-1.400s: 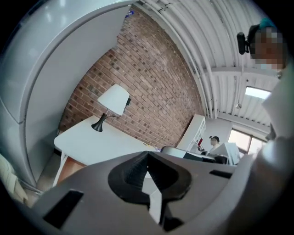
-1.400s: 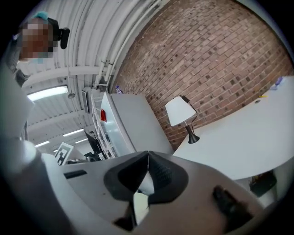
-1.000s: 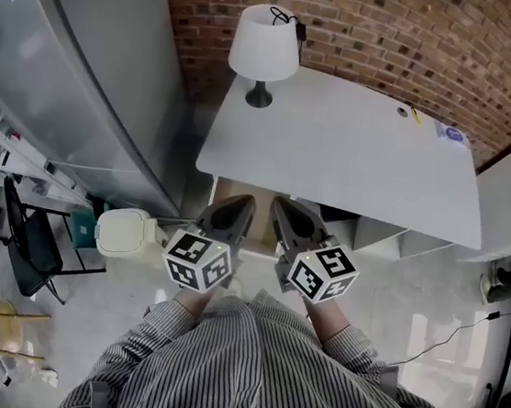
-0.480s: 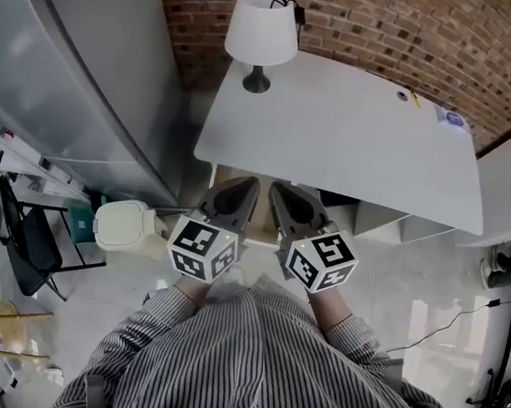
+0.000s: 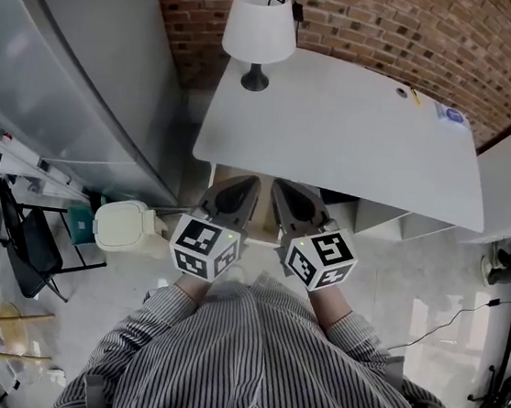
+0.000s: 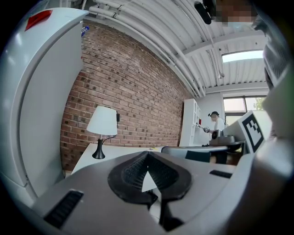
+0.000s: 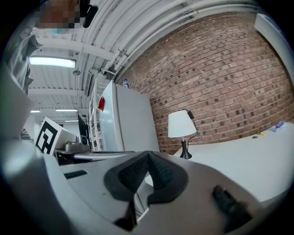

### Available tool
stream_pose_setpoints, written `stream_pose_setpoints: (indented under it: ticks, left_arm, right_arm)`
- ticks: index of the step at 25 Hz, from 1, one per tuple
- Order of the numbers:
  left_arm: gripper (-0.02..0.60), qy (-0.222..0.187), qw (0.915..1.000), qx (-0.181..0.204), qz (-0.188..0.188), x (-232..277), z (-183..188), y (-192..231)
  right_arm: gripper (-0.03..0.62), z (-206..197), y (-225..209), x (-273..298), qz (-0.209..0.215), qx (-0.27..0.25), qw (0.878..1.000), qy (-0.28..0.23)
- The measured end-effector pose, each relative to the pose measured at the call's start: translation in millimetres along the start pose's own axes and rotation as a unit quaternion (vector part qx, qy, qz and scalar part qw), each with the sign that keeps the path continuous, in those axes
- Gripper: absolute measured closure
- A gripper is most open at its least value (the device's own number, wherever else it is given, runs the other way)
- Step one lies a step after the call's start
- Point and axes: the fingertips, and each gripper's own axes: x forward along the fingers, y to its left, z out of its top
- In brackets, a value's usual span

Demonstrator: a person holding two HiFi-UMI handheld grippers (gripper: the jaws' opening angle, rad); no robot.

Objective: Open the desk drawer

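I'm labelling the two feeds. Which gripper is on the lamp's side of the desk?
The left gripper, at the left end of the desk, where the lamp stands; the right gripper is nearer its middle.

An open-plan loft office: a plain white desk (image 5: pixel 355 146) stands against a red brick wall (image 5: pixel 397 27), with a white-shaded table lamp (image 5: pixel 260 28) on the desk's corner and black office chairs (image 5: pixel 29 240) left of the desk.
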Motion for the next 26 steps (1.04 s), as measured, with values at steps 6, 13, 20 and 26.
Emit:
stream_pose_setpoints:
  ticks: [6,13,20,26]
  left_arm:
    - [0.569,0.002,0.9998,-0.021,-0.005,0.8,-2.8,3.7]
    - [0.569,0.005,0.9998,-0.020,-0.002,0.7,-5.0,6.3]
    - [0.569,0.001,0.9996,-0.026,-0.007,-0.6,-3.0,6.6]
    - [0.569,0.008,0.9992,-0.038,-0.005,-1.7,-9.0,13.9]
  right_arm:
    - [0.577,-3.9,2.8,4.4,-0.002,-0.010,1.000,0.011]
    - [0.577,-9.8,8.1,7.5,-0.001,-0.019,1.000,0.023]
    - [0.577,-12.0,9.1,8.4,-0.001,-0.020,0.999,0.028]
    - [0.577,-23.4,13.7,13.5,0.007,-0.019,0.999,0.050]
